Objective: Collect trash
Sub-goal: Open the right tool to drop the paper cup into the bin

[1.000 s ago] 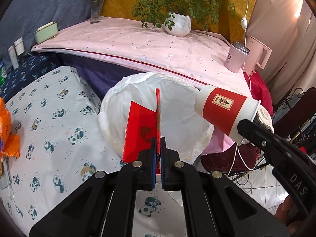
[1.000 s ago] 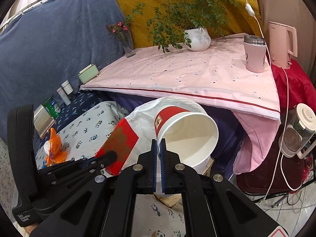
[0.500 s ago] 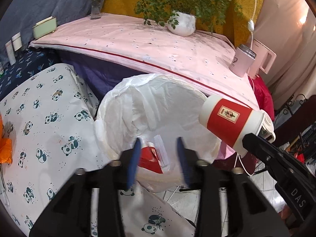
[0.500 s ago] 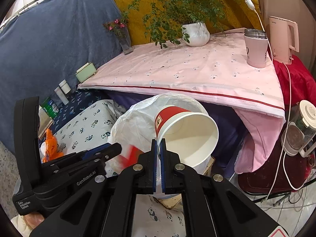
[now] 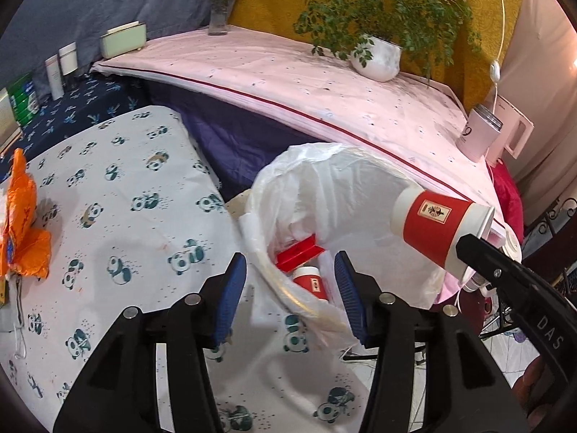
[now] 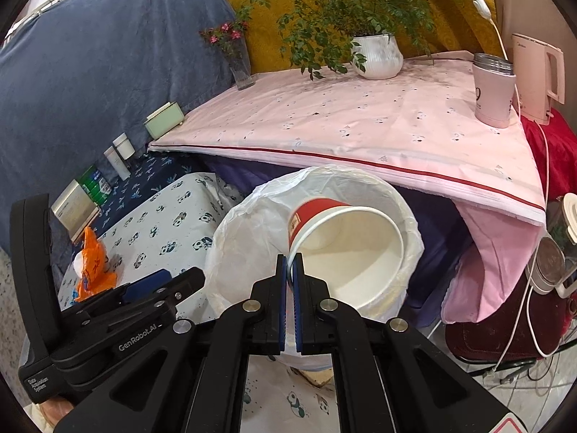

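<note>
Cup [image 6: 346,249] is pinched by its rim in the right gripper [image 6: 289,281], jaws clamped tight on the paper wall. It's tipped on its side with the open mouth facing the right wrist camera, held right over the bin [image 6: 252,216], which has a white bag lining it. From the left wrist view the same cup [image 5: 438,227] hangs above the bin's right edge, bottom pointing left.

Left gripper [image 5: 288,296] is spread wide with nothing between the blue pads [image 5: 229,296], angled down at the near rim of the bin [image 5: 288,296]. Inside the bag there's a red box [image 5: 297,256] lying flat and a second cup [image 5: 312,283] beside it, both already down in the bin.

Orange wrapper [image 5: 21,223] is sitting on the panda cloth [image 5: 119,195] well off to the left, apart from both grippers.
</note>
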A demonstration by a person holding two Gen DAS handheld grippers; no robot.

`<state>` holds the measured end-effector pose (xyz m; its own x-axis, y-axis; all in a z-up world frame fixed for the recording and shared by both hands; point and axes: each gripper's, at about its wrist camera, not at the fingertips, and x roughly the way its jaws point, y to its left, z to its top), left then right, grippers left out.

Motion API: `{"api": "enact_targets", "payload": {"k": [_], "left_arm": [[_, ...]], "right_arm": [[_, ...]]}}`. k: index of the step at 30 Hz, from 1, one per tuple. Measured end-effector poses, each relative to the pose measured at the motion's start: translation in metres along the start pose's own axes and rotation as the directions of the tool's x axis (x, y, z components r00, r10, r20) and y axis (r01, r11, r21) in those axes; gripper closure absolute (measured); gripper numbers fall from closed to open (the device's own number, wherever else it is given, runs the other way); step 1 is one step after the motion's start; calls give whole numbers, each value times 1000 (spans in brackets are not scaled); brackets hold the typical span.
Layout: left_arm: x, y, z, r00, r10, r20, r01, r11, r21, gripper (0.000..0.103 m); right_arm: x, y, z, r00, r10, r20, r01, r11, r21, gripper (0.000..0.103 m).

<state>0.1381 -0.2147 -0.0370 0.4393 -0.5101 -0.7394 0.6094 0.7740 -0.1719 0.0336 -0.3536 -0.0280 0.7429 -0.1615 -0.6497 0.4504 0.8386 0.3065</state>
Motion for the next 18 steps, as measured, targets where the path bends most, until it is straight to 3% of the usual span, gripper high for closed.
{"api": "enact_targets", "payload": {"k": [8, 12, 18], "left_arm": [[-8, 18, -6, 998, 50, 22, -50, 999, -18, 46], [-12, 25, -8, 997, 69, 28, -68, 997, -33, 40], [-22, 41, -14, 996, 89, 32, -87, 994, -68, 40]], "right_arm": [[8, 21, 5, 1000, 9, 3, -9, 999, -33, 92], [8, 31, 4, 1000, 13, 7, -12, 999, -43, 79], [2, 48, 1, 1000, 24, 10, -24, 998, -62, 68]]}}
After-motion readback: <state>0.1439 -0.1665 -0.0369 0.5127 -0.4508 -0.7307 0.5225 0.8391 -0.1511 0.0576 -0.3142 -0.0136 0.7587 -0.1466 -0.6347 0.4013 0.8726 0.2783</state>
